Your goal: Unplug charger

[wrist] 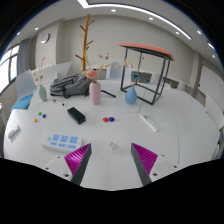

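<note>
My gripper (111, 160) is open and empty, its magenta pads (78, 158) spread wide over the near part of a white table (170, 140). No charger can be told for certain. A small dark block (75, 116) lies on the table beyond the left finger. A white oblong object (148, 122) lies beyond the right finger. Either could be the charger or its socket strip; no cable shows. Both are well ahead of the fingertips. A small clear item (113, 146) lies just ahead between the fingers.
A pink bottle (95, 93) and a white cup (130, 95) stand mid-table. A black frame stand with an orange top (150, 68) is at the back right, a wooden rack (87, 40) behind. A grey bundle (65, 85) and a white tray (62, 141) are at the left.
</note>
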Demonstrator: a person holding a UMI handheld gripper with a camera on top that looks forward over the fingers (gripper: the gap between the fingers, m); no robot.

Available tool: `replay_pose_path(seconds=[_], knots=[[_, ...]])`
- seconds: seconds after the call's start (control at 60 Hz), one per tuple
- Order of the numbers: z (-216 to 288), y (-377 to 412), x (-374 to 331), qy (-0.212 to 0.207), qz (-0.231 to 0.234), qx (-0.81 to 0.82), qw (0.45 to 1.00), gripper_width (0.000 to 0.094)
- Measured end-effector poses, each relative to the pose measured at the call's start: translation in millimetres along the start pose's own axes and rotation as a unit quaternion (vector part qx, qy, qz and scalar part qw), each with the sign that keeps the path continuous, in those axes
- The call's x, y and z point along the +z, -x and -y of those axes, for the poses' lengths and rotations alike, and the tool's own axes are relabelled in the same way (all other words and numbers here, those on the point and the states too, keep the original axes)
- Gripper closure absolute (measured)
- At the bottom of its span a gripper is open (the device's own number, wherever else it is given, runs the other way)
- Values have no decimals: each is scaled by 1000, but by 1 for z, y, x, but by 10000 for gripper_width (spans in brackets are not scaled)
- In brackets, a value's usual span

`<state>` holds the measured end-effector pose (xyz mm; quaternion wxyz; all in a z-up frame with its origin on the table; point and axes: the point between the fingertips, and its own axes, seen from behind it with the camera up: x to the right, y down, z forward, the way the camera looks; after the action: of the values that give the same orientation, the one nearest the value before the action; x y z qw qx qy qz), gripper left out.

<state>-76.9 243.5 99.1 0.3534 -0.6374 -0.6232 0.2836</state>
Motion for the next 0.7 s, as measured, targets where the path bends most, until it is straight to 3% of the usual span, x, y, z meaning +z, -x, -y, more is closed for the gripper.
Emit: replay_pose_path(seconds=[0.2, 0.3, 0.7], knots=[[-9, -1, -125, 51, 9, 2, 999, 85], [-12, 1, -164, 54, 23, 12, 998, 84], [-5, -2, -169, 41, 28, 12, 999, 85]])
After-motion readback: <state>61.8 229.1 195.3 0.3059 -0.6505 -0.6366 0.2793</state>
